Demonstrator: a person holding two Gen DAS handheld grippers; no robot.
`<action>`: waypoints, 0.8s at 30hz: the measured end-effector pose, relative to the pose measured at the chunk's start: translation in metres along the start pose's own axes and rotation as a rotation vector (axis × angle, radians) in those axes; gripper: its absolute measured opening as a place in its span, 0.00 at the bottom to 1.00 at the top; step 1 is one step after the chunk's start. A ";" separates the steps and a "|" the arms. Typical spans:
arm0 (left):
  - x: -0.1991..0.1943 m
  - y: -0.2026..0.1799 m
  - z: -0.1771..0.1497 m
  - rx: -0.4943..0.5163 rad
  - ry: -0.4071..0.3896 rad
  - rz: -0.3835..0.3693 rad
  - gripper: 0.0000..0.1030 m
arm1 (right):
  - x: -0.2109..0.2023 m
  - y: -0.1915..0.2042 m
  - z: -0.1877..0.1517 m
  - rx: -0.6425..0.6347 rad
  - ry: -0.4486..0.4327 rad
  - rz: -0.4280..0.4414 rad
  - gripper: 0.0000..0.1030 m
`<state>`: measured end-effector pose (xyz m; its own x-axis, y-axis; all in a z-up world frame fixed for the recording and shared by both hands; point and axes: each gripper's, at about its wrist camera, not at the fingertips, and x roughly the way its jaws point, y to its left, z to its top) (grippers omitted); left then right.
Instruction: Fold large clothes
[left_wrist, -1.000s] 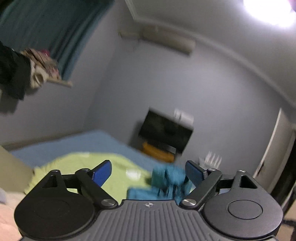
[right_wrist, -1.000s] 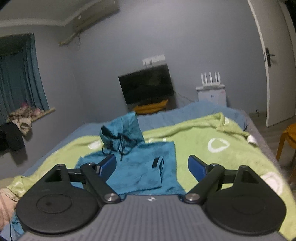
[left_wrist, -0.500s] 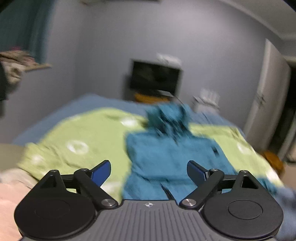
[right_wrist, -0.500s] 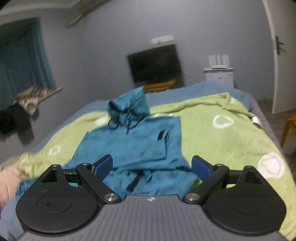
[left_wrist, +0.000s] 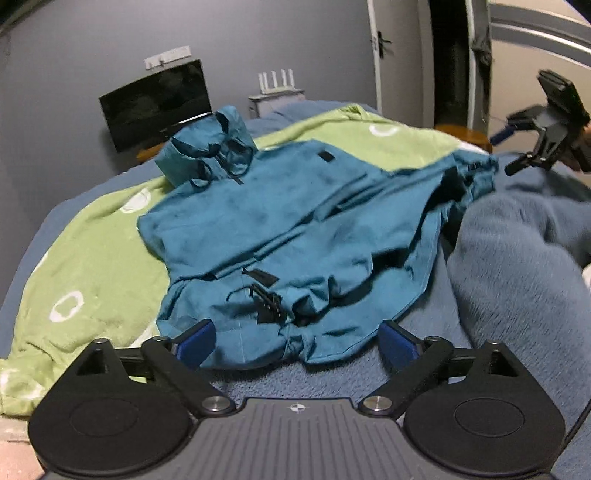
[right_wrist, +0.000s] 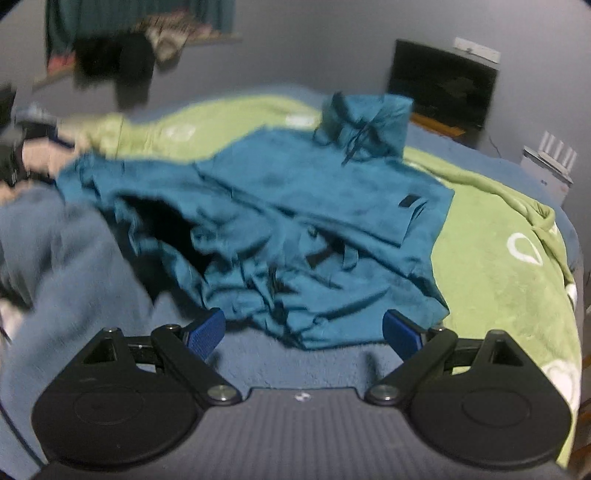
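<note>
The left gripper (left_wrist: 297, 341) is seen with its jaws opening wider, and nothing is held between them. The right gripper (right_wrist: 304, 330) is spread wide and empty too. Just past both, the near edge of the teal hoodie (left_wrist: 280, 225) is found, lying rumpled on the green blanket (left_wrist: 92, 266). Bare blue bedding (right_wrist: 295, 369) is left under the fingers. A small dark label (left_wrist: 325, 156) cannot be read.

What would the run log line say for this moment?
stage: approach | left gripper: opening, nothing between | right gripper: open, empty | teal hoodie: rumpled on bed, ungripped
</note>
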<state>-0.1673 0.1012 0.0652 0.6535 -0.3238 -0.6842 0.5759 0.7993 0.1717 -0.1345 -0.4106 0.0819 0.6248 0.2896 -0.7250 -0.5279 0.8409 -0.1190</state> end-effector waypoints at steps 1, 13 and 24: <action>0.005 0.001 0.001 0.011 0.002 -0.001 0.96 | 0.006 0.002 0.000 -0.022 0.013 -0.004 0.90; 0.023 0.016 -0.001 0.104 0.015 -0.073 0.98 | 0.062 0.000 0.015 -0.210 0.067 0.027 0.91; 0.049 0.051 0.005 -0.028 -0.010 -0.135 0.64 | 0.088 -0.039 0.031 -0.034 0.017 0.069 0.55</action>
<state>-0.1036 0.1233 0.0444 0.5760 -0.4342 -0.6926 0.6449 0.7620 0.0586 -0.0409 -0.4032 0.0435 0.5761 0.3385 -0.7439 -0.5892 0.8029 -0.0909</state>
